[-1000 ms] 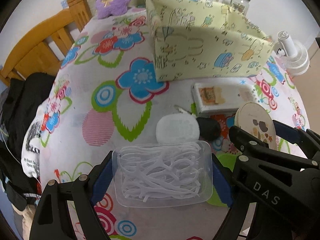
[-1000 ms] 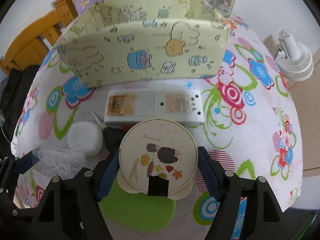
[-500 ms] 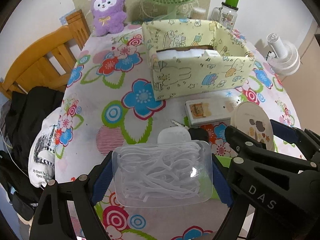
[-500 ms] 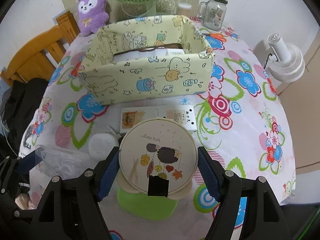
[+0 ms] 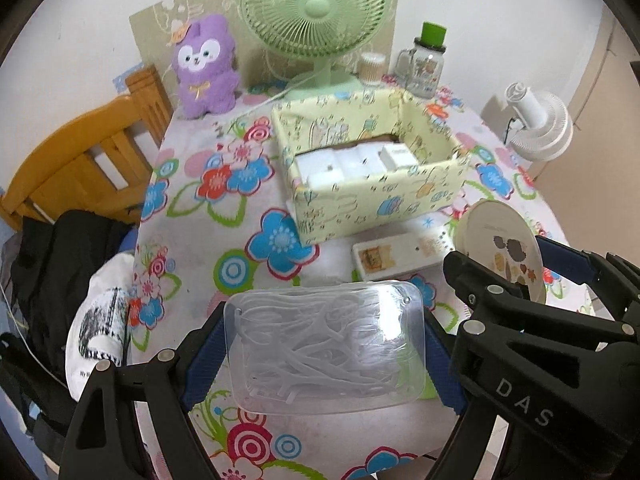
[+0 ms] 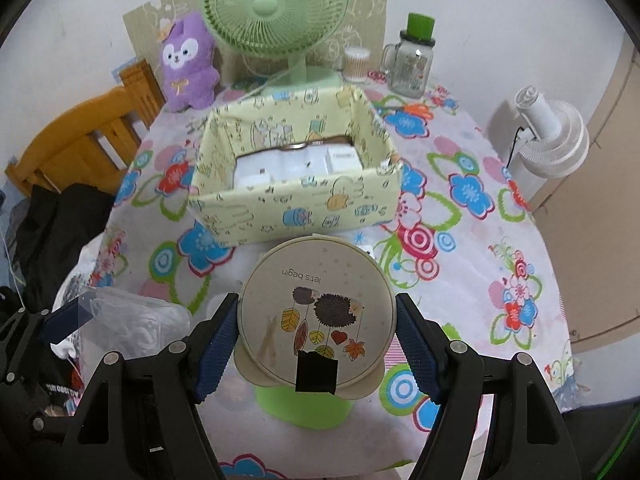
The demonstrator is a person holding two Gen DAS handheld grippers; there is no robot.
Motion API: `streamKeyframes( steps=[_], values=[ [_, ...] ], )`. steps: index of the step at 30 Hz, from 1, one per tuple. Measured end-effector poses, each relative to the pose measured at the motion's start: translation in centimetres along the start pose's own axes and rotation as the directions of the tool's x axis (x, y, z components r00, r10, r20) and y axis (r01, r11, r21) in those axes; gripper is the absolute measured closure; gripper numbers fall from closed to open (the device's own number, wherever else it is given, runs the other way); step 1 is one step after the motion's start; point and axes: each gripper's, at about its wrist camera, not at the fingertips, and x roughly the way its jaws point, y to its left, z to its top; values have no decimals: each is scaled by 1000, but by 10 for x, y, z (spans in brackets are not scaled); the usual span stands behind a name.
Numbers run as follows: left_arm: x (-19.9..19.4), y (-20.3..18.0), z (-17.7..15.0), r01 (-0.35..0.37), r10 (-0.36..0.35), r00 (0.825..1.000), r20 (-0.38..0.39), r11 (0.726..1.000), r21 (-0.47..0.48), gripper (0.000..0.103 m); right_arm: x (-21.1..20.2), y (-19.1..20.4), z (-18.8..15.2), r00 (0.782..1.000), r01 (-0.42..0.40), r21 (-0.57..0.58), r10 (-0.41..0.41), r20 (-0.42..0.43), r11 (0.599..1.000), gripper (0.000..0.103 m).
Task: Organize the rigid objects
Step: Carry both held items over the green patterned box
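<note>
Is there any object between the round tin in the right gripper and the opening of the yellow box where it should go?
Nothing visible blocks it. The round cream tin with a hedgehog picture is held above the table, and only bare flowered tablecloth lies before the yellow patterned fabric box. White boxes already fill much of the box's floor.

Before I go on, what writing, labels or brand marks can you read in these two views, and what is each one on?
"let's begin": on the round hedgehog tin, upside down in the right wrist view.
"DAS": on the black arm of the right tool, seen from the left wrist view.
"My H...": partial print on the white bag at the table edge; the rest is cut off.
Too small or blurred: labels on the white flat box, the glass mug jar, and the white boxes in the yellow storage box.
</note>
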Motion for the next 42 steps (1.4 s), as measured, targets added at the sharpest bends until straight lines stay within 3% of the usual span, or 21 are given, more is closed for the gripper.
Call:
streamKeyframes(
  steps=[13, 42],
  values=[
    [-9, -11, 27, 20, -21, 999, 45, 999, 32, 14, -27, -11, 21, 998, 10, 18, -11, 55, 1000, 26],
    [28, -23, 102, -42, 43, 999, 33, 998, -39, 14, 12, -36, 104, 999, -38, -76, 40, 28, 996, 26]
  ],
)
